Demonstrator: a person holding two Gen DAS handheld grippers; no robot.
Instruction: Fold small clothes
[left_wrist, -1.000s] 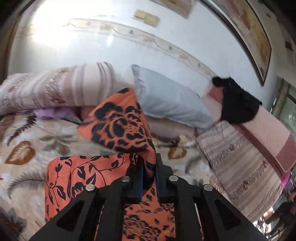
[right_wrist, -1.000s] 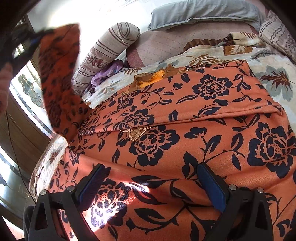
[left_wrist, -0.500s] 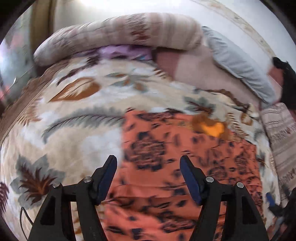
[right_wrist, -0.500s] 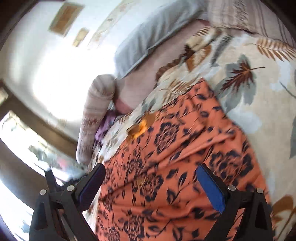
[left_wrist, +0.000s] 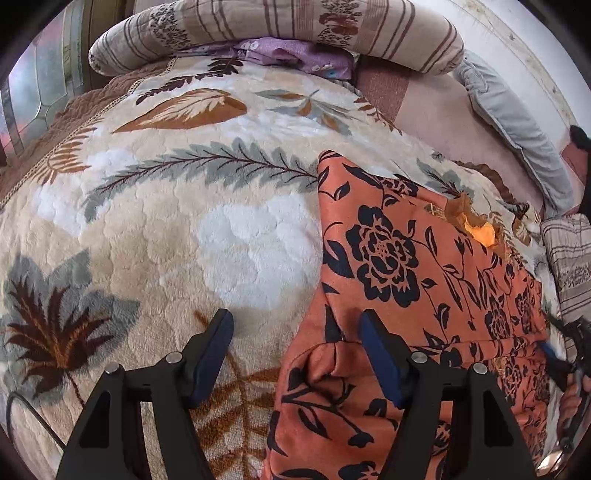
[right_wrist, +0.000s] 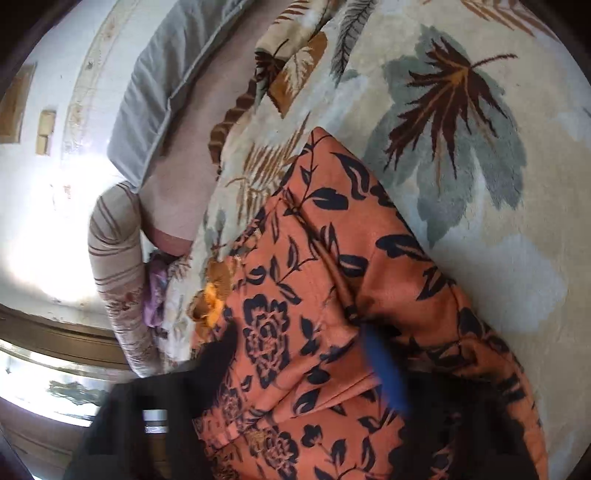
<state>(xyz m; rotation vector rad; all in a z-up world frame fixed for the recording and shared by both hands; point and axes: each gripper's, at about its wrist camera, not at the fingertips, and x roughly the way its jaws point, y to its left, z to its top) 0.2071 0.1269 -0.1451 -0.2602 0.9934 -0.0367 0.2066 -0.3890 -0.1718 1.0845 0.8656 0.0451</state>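
The orange flowered garment (left_wrist: 424, 266) lies flat on the bed's leaf-patterned blanket (left_wrist: 166, 221), already doubled over once by the look of it. Its long axis runs from the near edge of the bed toward the pillows (left_wrist: 277, 33) at the head.

The left tool (left_wrist: 295, 354) hangs over the garment's left edge with its jaws standing wide and gripping nothing. One blue pad sits over bare blanket and the other over the cloth, so the edge runs between them.

The right tool (right_wrist: 303, 369) is at the opposite side, blurred in its own view, its jaws closing with orange cloth between them. Whether the pads already pinch that cloth I cannot tell.

Both tools sit at the near end, one to each long side. I'd judge the next fold runs along the length, toward the pillows, and the left tool has only to drop and close on the edge beneath it.
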